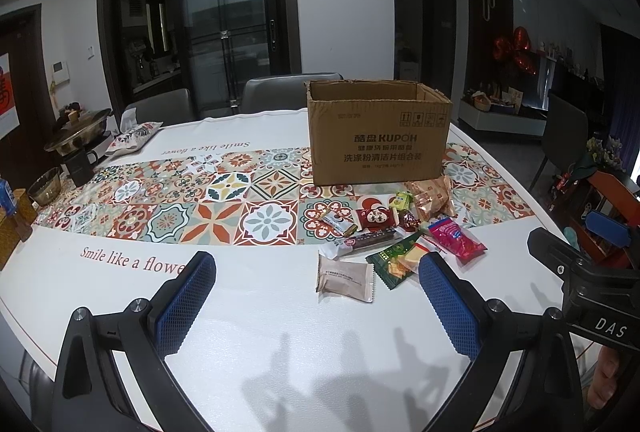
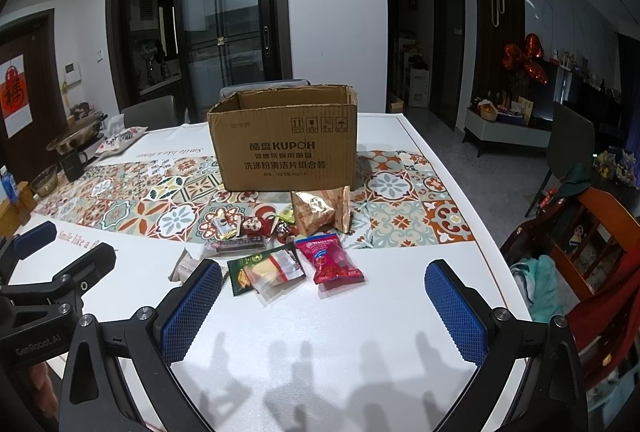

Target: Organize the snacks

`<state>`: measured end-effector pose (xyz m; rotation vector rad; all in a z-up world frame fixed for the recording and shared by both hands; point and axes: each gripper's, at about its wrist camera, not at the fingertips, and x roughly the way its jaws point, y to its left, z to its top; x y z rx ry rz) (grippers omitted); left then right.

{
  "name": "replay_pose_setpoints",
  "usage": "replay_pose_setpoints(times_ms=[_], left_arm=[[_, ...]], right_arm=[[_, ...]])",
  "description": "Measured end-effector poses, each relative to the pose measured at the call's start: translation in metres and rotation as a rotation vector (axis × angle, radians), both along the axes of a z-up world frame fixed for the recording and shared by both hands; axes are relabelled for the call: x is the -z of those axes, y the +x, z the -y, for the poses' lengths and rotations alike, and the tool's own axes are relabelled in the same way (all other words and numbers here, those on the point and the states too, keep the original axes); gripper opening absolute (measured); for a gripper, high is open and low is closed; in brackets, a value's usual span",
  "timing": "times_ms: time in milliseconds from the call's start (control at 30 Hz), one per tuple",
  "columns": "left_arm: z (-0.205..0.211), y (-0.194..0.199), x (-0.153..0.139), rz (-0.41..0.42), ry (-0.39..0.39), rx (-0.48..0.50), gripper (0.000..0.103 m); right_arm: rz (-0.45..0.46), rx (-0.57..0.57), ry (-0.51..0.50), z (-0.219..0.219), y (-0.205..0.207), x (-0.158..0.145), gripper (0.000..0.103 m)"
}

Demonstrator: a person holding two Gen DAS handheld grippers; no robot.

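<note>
table point(image 2: 400, 312) | patterned runner point(image 2: 160, 207) | cardboard box point(image 2: 284, 147) | snack packets point(image 2: 328, 260) just before it

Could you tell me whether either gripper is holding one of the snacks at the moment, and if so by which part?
Nothing is held. The left gripper and right gripper are both open above the table, short of the snack pile.

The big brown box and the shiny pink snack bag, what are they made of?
The brown open-topped box looks like matte corrugated cardboard: its torn top edges are ragged. The pink snack bag seems to be glossy plastic film, since it crinkles and catches light.
</note>
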<state>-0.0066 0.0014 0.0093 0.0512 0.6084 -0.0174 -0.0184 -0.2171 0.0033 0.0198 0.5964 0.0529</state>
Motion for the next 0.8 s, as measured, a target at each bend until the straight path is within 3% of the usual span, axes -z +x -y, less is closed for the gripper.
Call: replay_pose_setpoints(times_ms=[800], left_arm=[[-0.0013,-0.0012,0.0008,0.003,-0.001,0.0,0.103]], right_arm=[[0.003,0.0,-0.001,-0.0005,-0.0006,-0.0007,0.103]])
